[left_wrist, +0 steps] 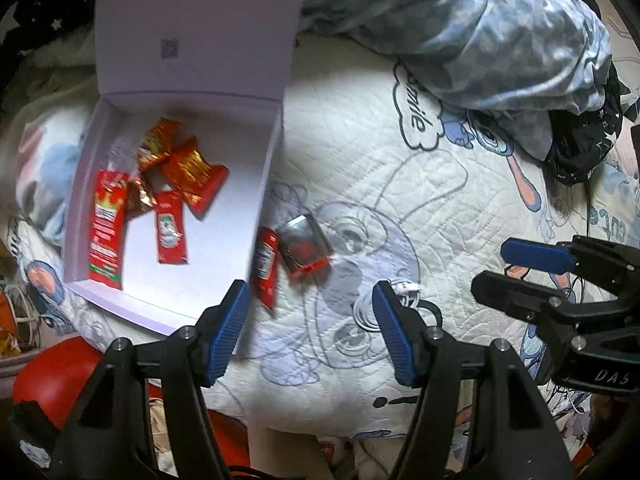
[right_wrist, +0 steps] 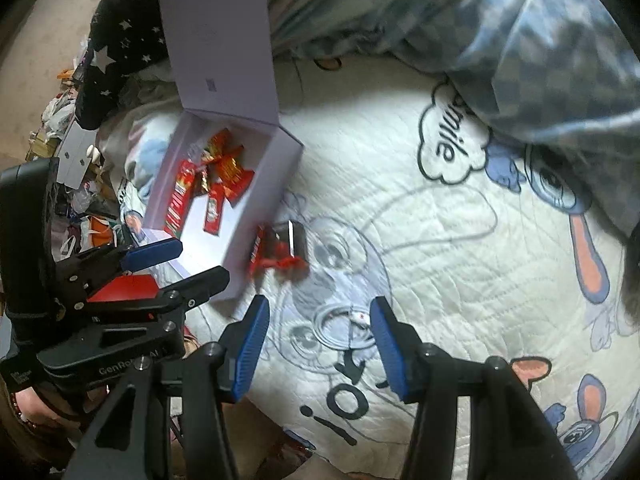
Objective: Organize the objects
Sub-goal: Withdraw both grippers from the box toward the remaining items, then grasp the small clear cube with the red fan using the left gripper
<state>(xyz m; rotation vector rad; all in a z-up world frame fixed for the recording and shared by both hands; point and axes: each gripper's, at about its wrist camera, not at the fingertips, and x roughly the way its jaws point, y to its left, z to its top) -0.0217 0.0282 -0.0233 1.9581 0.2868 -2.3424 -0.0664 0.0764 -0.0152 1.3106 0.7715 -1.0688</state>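
Both grippers apart, empty, above quilt.
Left gripper (left_wrist: 312, 328), right gripper (right_wrist: 318, 346): parted; red packet (left_wrist: 264, 268) blurred beside box (left_wrist: 264, 184) edge; coiled cable (right_wrist: 340, 326) half hidden lower centre.

A cartoon-print quilt (left_wrist: 400, 184) is carrying an open lilac box (left_wrist: 180, 92), two red sachets (left_wrist: 264, 268) beside it, a coiled white cable (right_wrist: 340, 326) and a crumpled blue blanket (left_wrist: 500, 36)

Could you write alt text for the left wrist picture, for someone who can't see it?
Open left tongs hover empty over a cartoon-print quilt, near an open lilac box holding red snack packets. Two more packets lie just outside it; the right tongs show at right.
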